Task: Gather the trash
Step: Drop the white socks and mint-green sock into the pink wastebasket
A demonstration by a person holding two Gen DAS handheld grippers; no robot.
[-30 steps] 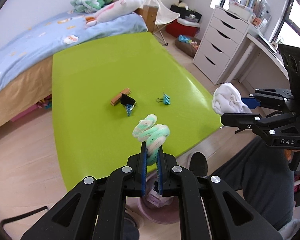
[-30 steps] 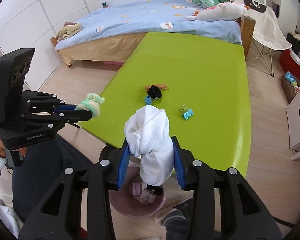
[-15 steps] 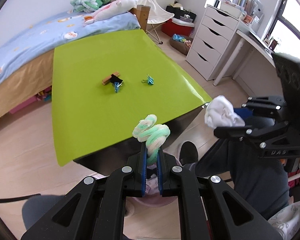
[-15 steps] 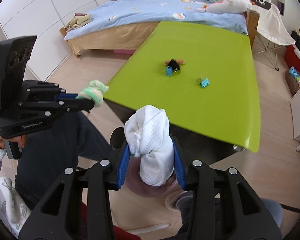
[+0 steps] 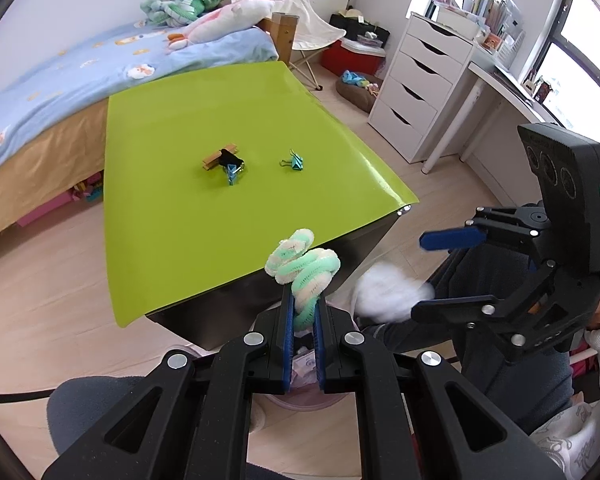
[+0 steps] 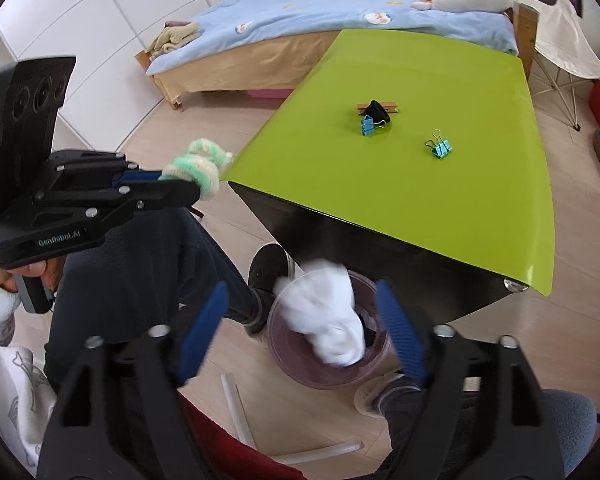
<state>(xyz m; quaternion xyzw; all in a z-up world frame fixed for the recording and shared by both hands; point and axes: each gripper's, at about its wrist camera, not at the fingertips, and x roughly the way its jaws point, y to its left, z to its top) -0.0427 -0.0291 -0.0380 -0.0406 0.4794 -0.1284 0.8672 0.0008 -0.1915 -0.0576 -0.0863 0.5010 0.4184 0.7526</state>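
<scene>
Bedroom floor of pale wood lies under both tools, with a pink bin (image 6: 327, 344) set just off the near corner of the green table (image 6: 439, 168). Between the spread jaws of the right gripper (image 6: 300, 334), which have just been opening, a white cloth wad (image 6: 323, 312) is loose and blurred; it touches neither pad and looks to be dropping into the bin directly below, though the blur leaves its exact contact with the rim unclear. It is soft, light and bulky, so it should fall without bouncing and may drape over the rim.

Beside it, the left gripper (image 5: 303, 344) is clenched on a green-and-white fuzzy twist (image 5: 303, 268), pinched at its lower end, with the coiled part standing up past the fingertips. That twist is light, springy and fluffy; a grip low on the stem holds it well, but the fibres could cling to the blue pads on release. The bin shows just beneath these jaws too.

Farther out ahead of both grippers, on the table, sit a wooden clothespin (image 5: 216, 157) with a black clip and a blue clip touching it, and a teal binder clip (image 5: 294, 160) apart to one side. Those are small, stiff and hard, best taken across their bodies.
</scene>
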